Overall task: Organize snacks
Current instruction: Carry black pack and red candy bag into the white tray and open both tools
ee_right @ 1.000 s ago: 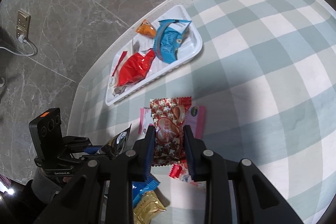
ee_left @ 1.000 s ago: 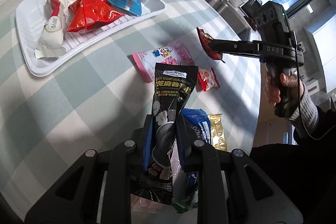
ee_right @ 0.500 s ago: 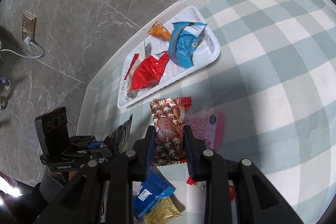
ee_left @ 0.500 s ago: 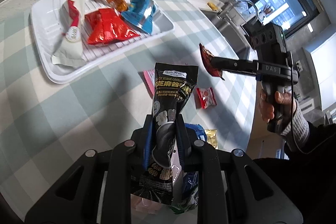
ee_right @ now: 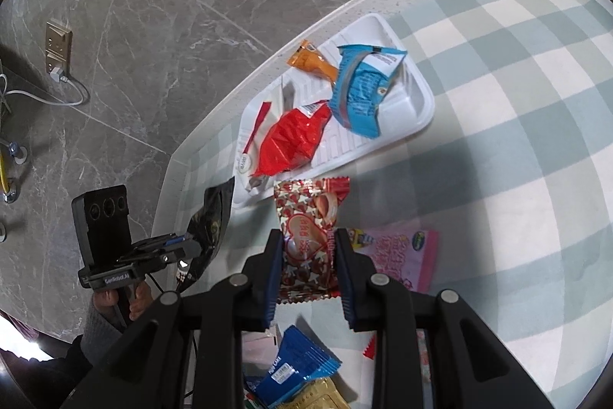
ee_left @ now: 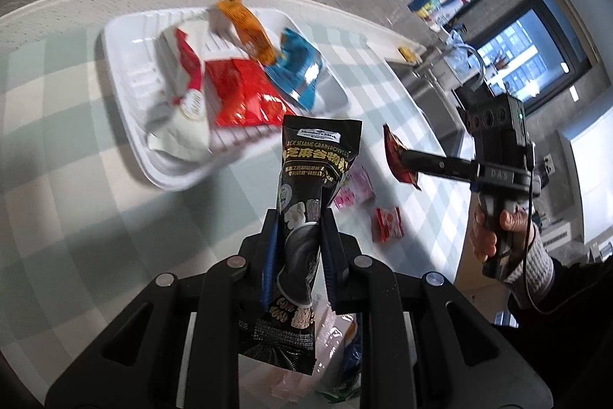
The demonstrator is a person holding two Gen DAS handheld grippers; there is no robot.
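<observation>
My left gripper is shut on a tall black sesame packet, held upright in the air just short of the white tray. In the right wrist view my right gripper is shut on a red packet with stars and a heart, its top close to the near rim of the tray. The tray holds an orange packet, a blue one, a red one and a white-and-red one. Each view shows the other gripper off to the side with its packet.
On the checked tablecloth under the grippers lie a pink packet, a blue packet, a gold one and a small red one. The table's rounded edge runs just behind the tray, with grey marble floor beyond. A sink stands at the far right.
Both grippers have carried their packets closer to the tray, which now looks larger in both views. The left one has also risen and rolled a little.
</observation>
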